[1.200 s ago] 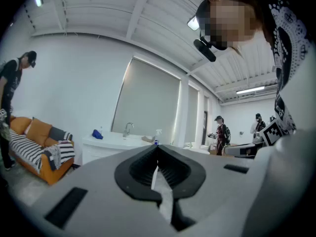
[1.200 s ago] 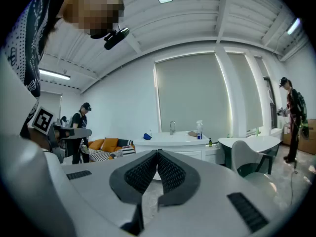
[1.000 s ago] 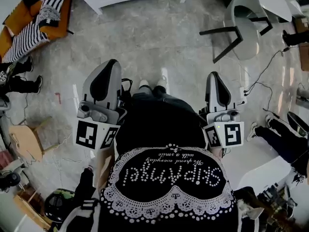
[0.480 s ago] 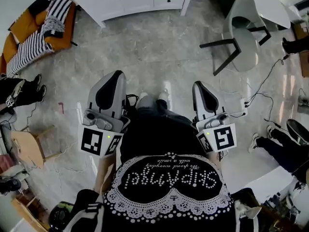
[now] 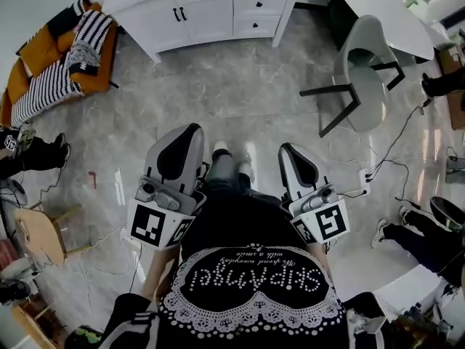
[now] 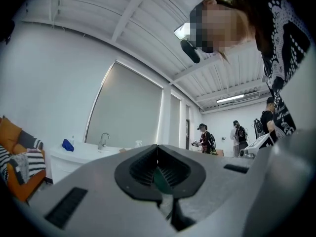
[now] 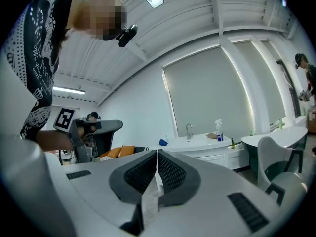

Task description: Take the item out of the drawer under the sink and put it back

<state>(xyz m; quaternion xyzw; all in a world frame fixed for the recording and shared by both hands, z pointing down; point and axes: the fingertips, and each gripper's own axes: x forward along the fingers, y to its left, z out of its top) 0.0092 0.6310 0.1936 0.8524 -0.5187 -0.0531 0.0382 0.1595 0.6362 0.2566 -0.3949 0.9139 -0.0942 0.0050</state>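
Observation:
The white sink cabinet (image 5: 211, 9) stands at the top of the head view, its two small drawers (image 5: 256, 14) and double doors shut. Both grippers are held level in front of the person, well short of it over bare floor. My left gripper (image 5: 187, 131) is shut with nothing between its jaws. My right gripper (image 5: 286, 150) is shut and empty too. The left gripper view shows the jaw tips (image 6: 157, 149) meeting, with the sink faucet (image 6: 102, 139) far off. In the right gripper view the closed tips (image 7: 157, 154) point toward the counter (image 7: 197, 143). No item from the drawer is visible.
A grey chair (image 5: 367, 57) and a round white table (image 5: 385, 13) stand at the right. An orange seat with a striped blanket (image 5: 58, 57) is at the left. Cables (image 5: 392, 140) run over the floor, and other people's legs (image 5: 29, 155) show at both sides.
The sink cabinet has come much further into the head view from the top. Both grippers have drawn closer together, and the right one has swung left. Both stay shut.

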